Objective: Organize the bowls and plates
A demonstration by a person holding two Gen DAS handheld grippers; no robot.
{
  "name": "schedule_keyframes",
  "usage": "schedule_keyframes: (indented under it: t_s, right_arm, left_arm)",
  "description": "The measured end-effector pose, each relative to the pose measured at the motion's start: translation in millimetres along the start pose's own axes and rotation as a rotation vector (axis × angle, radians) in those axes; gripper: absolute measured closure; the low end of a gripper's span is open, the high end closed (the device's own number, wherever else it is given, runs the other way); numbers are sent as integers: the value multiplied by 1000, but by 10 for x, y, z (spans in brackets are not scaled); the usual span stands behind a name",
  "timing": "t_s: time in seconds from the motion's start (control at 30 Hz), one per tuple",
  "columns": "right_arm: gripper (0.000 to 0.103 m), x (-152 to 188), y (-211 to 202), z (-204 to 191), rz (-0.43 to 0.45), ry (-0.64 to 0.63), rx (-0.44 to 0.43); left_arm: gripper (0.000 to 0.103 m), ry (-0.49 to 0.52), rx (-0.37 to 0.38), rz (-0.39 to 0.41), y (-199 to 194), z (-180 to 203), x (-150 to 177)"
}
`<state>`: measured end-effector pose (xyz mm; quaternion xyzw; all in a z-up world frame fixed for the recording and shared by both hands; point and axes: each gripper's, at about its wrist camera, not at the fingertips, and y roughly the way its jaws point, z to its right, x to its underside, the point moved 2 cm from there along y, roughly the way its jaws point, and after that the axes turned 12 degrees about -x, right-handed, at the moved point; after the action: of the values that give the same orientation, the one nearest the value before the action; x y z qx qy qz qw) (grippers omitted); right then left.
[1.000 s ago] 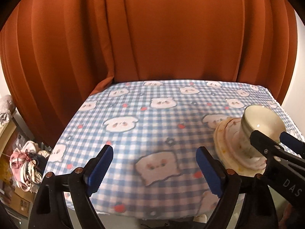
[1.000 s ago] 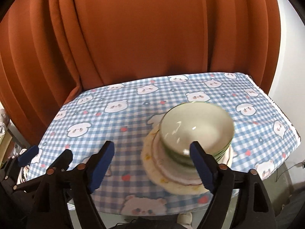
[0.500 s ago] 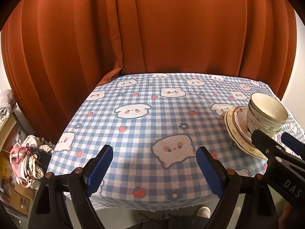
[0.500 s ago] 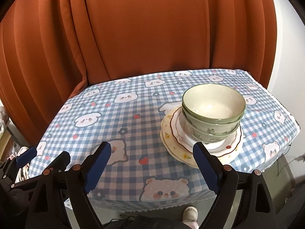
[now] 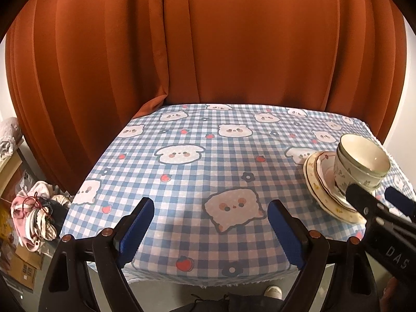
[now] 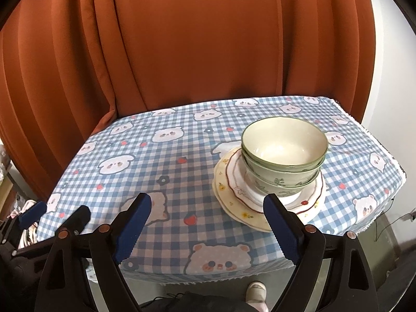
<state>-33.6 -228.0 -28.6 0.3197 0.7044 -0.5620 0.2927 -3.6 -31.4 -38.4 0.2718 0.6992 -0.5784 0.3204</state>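
On a surface (image 6: 182, 182) draped in a blue-and-white checked cloth printed with cartoon bears and small red fruit, a stack of crockery stands toward the right side, near the front edge. Two green-rimmed bowls (image 6: 283, 150) nest one inside the other, cream-coloured within and painted with leaf sprigs on the outside. They sit on a scalloped plate with a dark red rim (image 6: 236, 179), which in turn rests on a wider cream plate dotted with yellow flowers (image 6: 226, 195).

Seen from the right wrist, the right claw (image 6: 205, 226) hangs in front of the surface's near edge with its blue-padded jaws spread wide and nothing between them; its right finger (image 6: 282, 230) overlaps the front of the stack in this view, and whether it touches the plates cannot be told. The left claw (image 5: 210, 230), seen from the left wrist, is likewise wide open and holds nothing, poised over the bare front-left part of the cloth, well apart from the stack at its right.

Each claw shows at the edge of the other's view. A rust-orange curtain (image 5: 208, 52) hangs behind the surface. A heap of pale fabric (image 5: 33, 215) lies on the floor to the left, and a white shoe (image 6: 256, 290) shows below the front edge.
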Motion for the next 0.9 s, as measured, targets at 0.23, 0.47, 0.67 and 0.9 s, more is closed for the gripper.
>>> schedule_keyframes:
  t_s: [0.23,0.47,0.67,0.9]
  right_arm:
    - [13,-5,-6,54,-7,-6,-6]
    - [13,-1,-16,58,-5,-14,-13]
    - [13,0,-29,60,-2,-13,-12]
    - [13,8,-31,59,-3,-12,-11]
  left_arm:
    - [13,0,-4,14,-36,85,-31]
    - [13,-1,-6,15,-43,111,-41]
    - [12,-1,-7,17,-51,112,-40]
    - [12,-2,-6,15,-52,116,-41]
